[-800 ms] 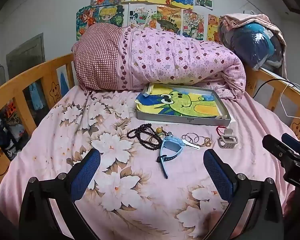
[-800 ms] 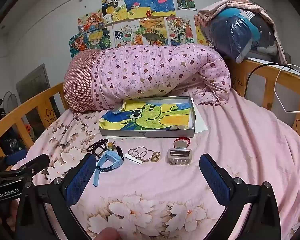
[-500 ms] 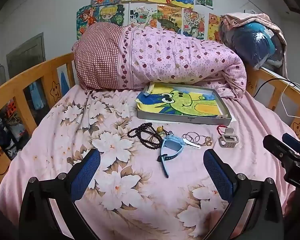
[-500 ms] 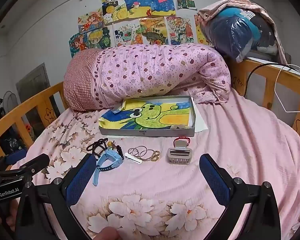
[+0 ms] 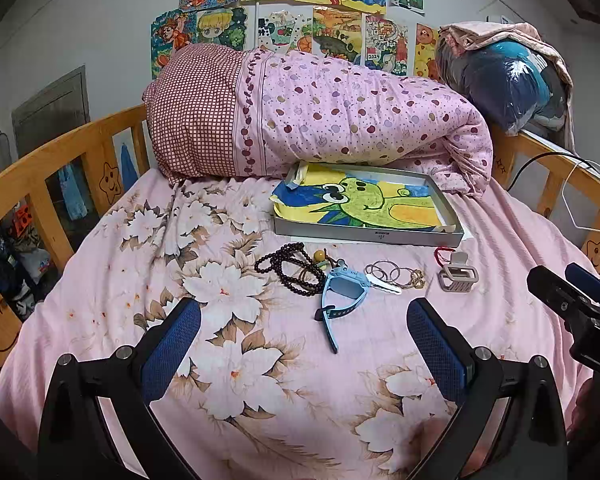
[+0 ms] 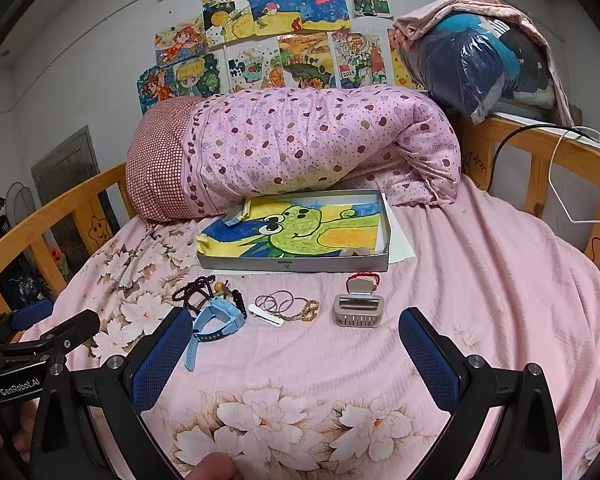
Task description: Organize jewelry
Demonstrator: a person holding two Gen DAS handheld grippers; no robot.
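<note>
Barely shifted, both tools, left tool (image 5: 303,340) and right tool (image 6: 296,344), hover released before the tray (image 6: 296,266), jewelry unsorted.

Count, items on bed in front of tray (image 5: 364,236): 1 tray; 1 dark bead string (image 5: 290,270); 1 blue watch (image 5: 342,292); 1 white hair clip (image 5: 385,285); 1 claw clip (image 5: 458,278); several thin rings (image 5: 384,271), number unclear; 1 gold chain (image 5: 415,280).
</note>
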